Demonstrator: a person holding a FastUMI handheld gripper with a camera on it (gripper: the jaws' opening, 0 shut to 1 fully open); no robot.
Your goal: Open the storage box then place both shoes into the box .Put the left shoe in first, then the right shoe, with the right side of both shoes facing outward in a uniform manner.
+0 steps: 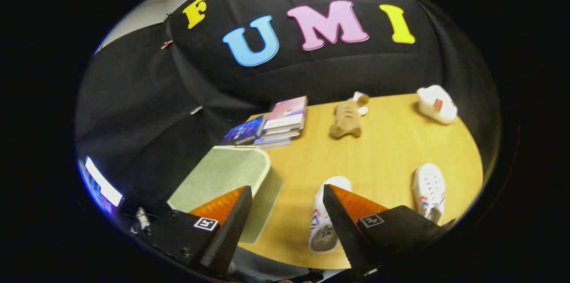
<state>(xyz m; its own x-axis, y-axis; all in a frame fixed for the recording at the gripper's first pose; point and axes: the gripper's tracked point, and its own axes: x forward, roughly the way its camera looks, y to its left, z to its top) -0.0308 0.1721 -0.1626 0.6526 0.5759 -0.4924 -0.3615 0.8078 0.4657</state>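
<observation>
Wooden table (383,154) under the gripper view, black cloth wall behind it. Gripper (287,198) fingers spread wide apart, nothing between them, held above the near table edge. Storage box (227,176), pale green with a lighter rim, lid shut, sits just ahead of the left finger at the table's left edge. One white shoe (324,220) lies just beside the right finger, partly hidden by it. Second white shoe (429,192) lies further right, well apart from the first. Beyond: stack of books (276,125), brown plush toy (347,119), white toy (437,104) at the far right corner.
</observation>
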